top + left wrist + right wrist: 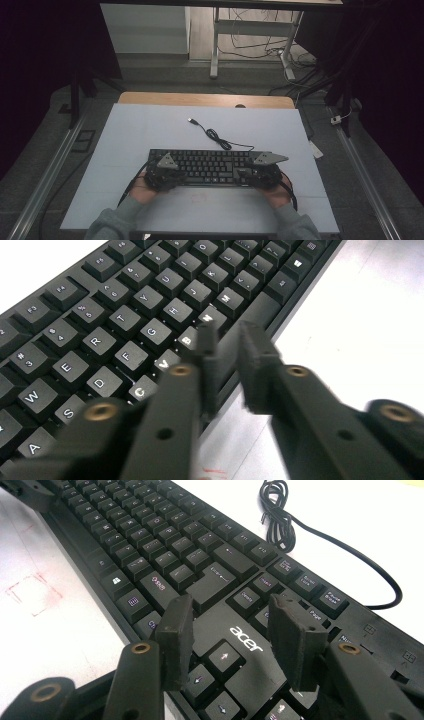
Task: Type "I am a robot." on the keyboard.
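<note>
Left tool (227, 347): nearly clenched, narrow gap at the spacebar edge, grasping nothing. Black Acer keyboard (210, 167): flat on white worktop (150, 130), cable (220, 139) coiled behind. Right tool (232, 630): released, above the arrow keys.

Dim room, grey floor (45, 150), white desk legs (215, 45)

Left claw (161, 176): jaws nearly together, narrow gap, nothing clamped. Right claw (260, 175): jaws parted, gripping nothing. Both forearms enter from below, level.
</note>
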`<control>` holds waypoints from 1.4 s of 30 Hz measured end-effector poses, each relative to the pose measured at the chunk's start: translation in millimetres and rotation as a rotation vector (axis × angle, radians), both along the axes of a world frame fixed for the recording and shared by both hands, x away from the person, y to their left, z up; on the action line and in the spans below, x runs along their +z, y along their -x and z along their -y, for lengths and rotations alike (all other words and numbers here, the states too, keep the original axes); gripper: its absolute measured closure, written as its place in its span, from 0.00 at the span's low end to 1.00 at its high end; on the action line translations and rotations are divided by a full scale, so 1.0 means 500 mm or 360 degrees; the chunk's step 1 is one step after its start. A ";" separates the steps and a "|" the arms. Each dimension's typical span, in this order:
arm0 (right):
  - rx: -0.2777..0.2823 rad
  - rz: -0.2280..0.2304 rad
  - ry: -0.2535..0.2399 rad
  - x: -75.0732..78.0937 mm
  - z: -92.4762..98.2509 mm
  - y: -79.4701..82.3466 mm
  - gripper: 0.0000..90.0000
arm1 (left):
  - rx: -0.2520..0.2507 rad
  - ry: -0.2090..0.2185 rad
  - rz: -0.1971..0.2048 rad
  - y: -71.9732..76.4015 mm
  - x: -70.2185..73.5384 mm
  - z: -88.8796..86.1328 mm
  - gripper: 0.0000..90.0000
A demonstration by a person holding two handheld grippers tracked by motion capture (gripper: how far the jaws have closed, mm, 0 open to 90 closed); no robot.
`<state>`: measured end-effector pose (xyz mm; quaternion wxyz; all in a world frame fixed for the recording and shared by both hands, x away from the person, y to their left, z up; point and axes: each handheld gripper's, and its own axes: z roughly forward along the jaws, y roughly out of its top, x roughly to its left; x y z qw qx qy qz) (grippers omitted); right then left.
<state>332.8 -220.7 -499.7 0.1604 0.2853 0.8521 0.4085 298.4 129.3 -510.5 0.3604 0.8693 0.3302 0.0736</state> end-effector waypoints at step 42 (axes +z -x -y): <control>0.0006 0.0001 0.0001 -0.001 0.000 0.000 0.59 | 0.0290 0.0200 0.0136 -0.006 0.032 -0.070 0.59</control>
